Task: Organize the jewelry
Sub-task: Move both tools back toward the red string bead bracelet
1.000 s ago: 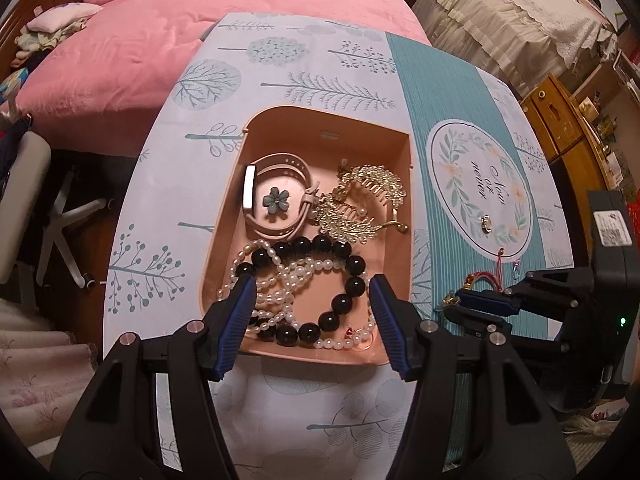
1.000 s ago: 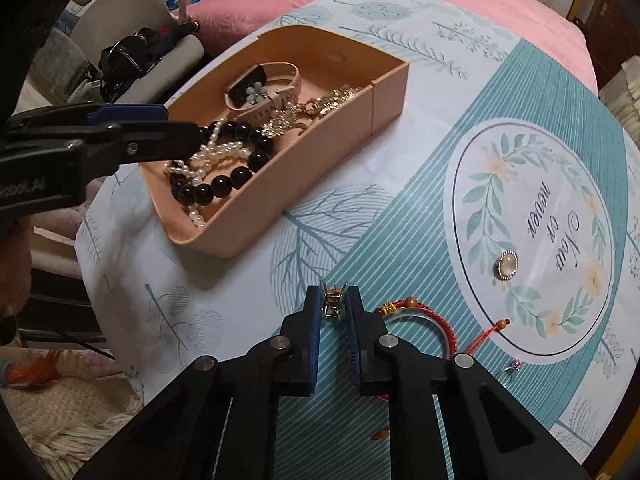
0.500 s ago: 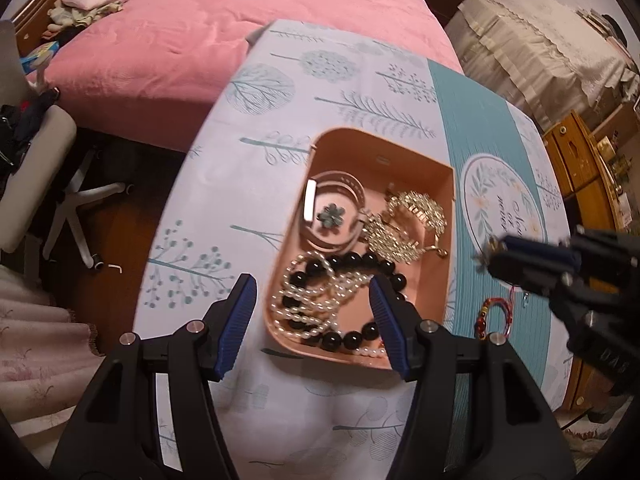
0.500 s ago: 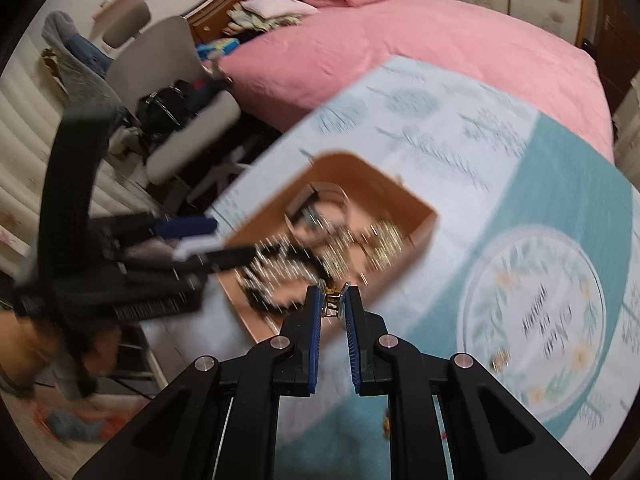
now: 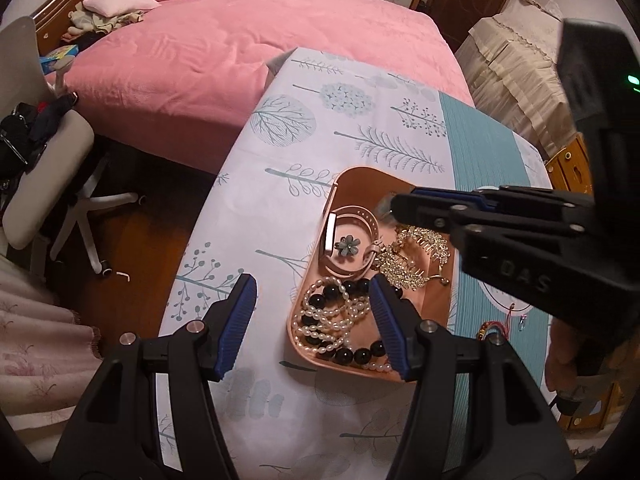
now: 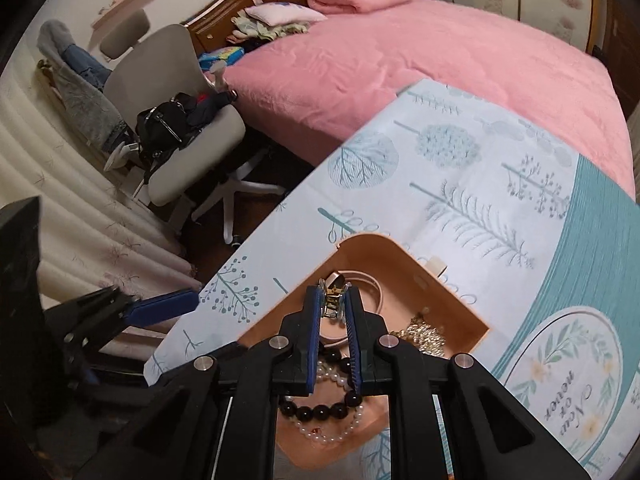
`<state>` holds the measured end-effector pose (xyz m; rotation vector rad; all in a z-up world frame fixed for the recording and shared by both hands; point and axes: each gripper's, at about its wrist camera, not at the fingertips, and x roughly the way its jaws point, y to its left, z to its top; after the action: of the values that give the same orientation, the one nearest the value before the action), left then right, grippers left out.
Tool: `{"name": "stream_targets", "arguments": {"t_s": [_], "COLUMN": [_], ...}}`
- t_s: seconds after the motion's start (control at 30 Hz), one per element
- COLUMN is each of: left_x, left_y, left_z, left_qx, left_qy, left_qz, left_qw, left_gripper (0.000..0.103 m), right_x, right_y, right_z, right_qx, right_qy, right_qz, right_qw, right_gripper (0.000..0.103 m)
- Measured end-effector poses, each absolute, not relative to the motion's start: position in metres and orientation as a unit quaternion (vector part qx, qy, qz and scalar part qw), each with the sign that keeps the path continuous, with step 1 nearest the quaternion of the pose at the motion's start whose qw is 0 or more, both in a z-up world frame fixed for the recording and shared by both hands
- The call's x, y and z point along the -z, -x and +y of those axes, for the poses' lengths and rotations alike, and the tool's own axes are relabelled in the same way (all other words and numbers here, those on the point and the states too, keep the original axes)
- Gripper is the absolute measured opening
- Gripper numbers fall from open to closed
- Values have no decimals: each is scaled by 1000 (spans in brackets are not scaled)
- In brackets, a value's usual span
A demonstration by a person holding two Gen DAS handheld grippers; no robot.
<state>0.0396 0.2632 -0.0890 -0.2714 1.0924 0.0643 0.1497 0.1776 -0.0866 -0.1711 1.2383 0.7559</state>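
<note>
Jewelry tray (image 6: 460,296) lies directly below my right claw (image 6: 333,306), which grips a small gold clip (image 6: 332,300) over the tray's far end; my left claw (image 5: 312,316), released, hovers at its near-left corner.

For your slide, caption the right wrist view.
Right gripper carries a small gold clip over the pink tray.

Black plastic frames on both, left tool (image 5: 312,320) and right tool (image 6: 333,320); ribbed blue pads (image 5: 236,322); silver screws; embossed lettering and green light on right body.
</note>
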Motion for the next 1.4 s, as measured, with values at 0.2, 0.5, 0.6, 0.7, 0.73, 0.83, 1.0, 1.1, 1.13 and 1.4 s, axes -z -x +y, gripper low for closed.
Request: {"name": "stream_targets", "arguments": {"t_s": [0.2, 0.5, 0.6, 0.7, 0.73, 0.83, 1.0, 1.1, 1.13, 1.4], "left_x": [89, 86, 80, 73, 72, 68, 63, 64, 65, 90], "left_y": [-29, -22, -23, -25, -26, -29, -33, -37, -37, -34], "left_z": [258, 219, 198, 175, 167, 141, 97, 73, 69, 20], "left_qx": [-19, 33, 58, 86, 96, 128, 175, 199, 202, 239], "left_qy": [118, 74, 52, 32, 28, 9, -27, -41, -45, -78], "left_qz": [527, 532, 527, 521, 520, 518, 510, 512, 513, 532], "left_qw": [842, 843, 846, 849, 848, 846, 842, 835, 833, 809], "left_gripper": [56, 56, 56, 56, 56, 56, 56, 56, 56, 56], "right_x": [83, 56, 49, 45, 44, 42, 39, 42, 43, 81], "right_y": [-130, -71, -53, -40, -37, -27, -15, -8, -6, 6], "right_z": [162, 89, 54, 18, 9, -26, -78, -103, -110, -156], "right_qx": [-351, -329, -300, -263, -255, -218, -164, -138, -130, -83], "right_qy": [63, 71, 77, 71, 69, 59, 30, 13, 10, -36], "right_qz": [561, 538, 536, 540, 541, 541, 540, 543, 545, 574], "right_qw": [747, 773, 785, 796, 798, 810, 825, 828, 828, 814], "right_gripper": [23, 23, 23, 23, 23, 23, 23, 23, 23, 23]}}
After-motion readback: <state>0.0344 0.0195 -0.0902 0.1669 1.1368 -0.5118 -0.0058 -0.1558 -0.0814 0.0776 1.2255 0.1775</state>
